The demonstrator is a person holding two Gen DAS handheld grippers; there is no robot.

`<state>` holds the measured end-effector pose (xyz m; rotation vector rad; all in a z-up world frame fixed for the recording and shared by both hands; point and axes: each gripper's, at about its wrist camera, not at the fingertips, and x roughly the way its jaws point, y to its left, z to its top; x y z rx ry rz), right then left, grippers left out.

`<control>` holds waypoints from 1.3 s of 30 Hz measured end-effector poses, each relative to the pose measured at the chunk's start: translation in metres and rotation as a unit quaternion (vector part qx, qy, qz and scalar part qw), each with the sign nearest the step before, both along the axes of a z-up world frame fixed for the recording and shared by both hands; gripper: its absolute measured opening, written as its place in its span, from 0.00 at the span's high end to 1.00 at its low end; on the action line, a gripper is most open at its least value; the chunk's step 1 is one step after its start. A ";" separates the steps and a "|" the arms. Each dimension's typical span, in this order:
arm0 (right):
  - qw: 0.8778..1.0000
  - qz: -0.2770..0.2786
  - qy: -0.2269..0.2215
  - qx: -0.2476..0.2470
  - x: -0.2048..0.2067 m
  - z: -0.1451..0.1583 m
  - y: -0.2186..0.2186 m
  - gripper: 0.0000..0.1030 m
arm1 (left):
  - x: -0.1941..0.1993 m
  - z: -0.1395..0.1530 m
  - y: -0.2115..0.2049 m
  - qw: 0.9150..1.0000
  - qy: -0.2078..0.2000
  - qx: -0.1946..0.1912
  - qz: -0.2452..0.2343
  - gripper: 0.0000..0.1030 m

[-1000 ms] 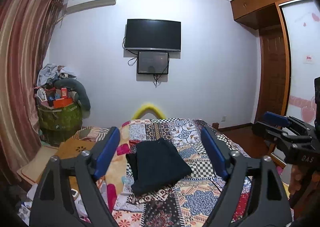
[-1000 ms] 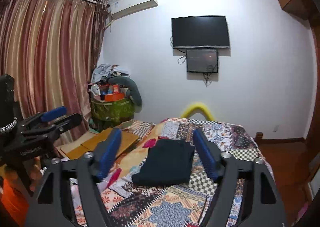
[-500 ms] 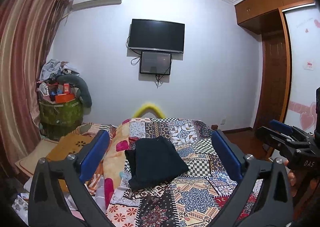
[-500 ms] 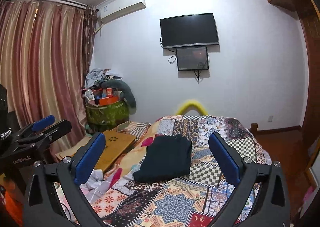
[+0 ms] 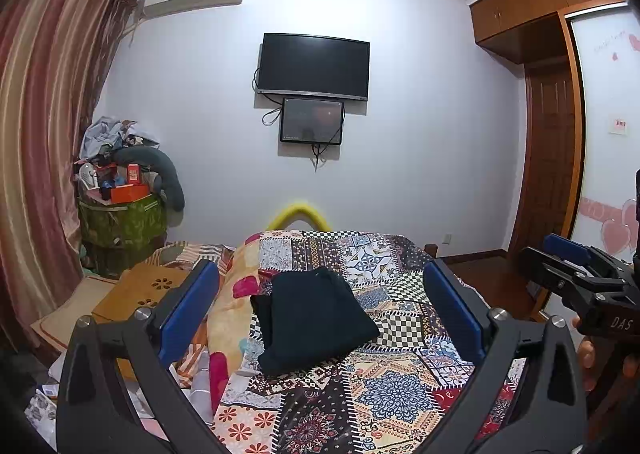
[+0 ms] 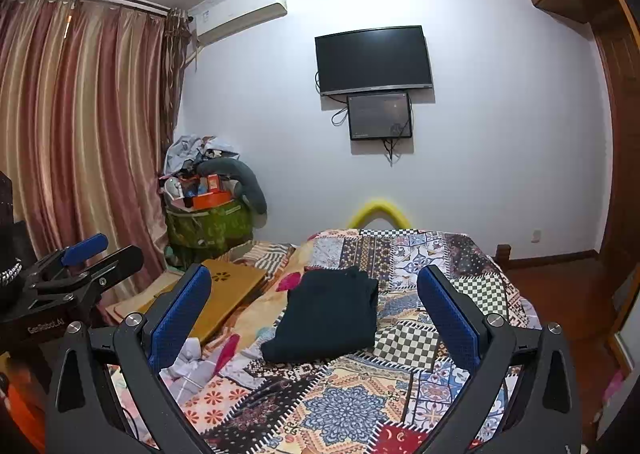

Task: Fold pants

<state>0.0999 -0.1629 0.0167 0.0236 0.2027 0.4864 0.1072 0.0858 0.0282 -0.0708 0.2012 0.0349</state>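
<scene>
Dark pants (image 5: 312,318) lie folded into a compact rectangle on the patchwork bedspread (image 5: 392,386); the right wrist view shows the same pants (image 6: 332,314) mid-bed. My left gripper (image 5: 320,294) is open wide, held above the near part of the bed, with nothing between its blue pads. Also open and empty, my right gripper (image 6: 314,296) hovers short of the pants. Each gripper shows in the other's view: the right gripper (image 5: 576,274) at the right edge, the left gripper (image 6: 80,262) at the left edge.
A wall TV (image 5: 314,68) hangs above a smaller screen. A green bin (image 5: 120,222) piled with clutter stands by the curtain (image 6: 80,126). A wooden board (image 6: 228,294) and loose cloth lie left of the bed. A wardrobe (image 5: 536,126) fills the right wall.
Both grippers' jaws have spread wider apart. The folded pants have stayed still on the bed.
</scene>
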 end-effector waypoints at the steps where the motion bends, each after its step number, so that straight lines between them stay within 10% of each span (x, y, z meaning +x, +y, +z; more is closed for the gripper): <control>1: 1.000 0.000 0.000 0.000 0.000 0.000 0.000 0.01 | 0.000 0.000 0.001 1.000 0.001 -0.001 -0.001 0.00; 39: 1.000 -0.005 0.008 -0.001 -0.005 0.001 -0.002 0.01 | -0.002 -0.002 -0.001 1.000 0.004 0.007 -0.024 0.00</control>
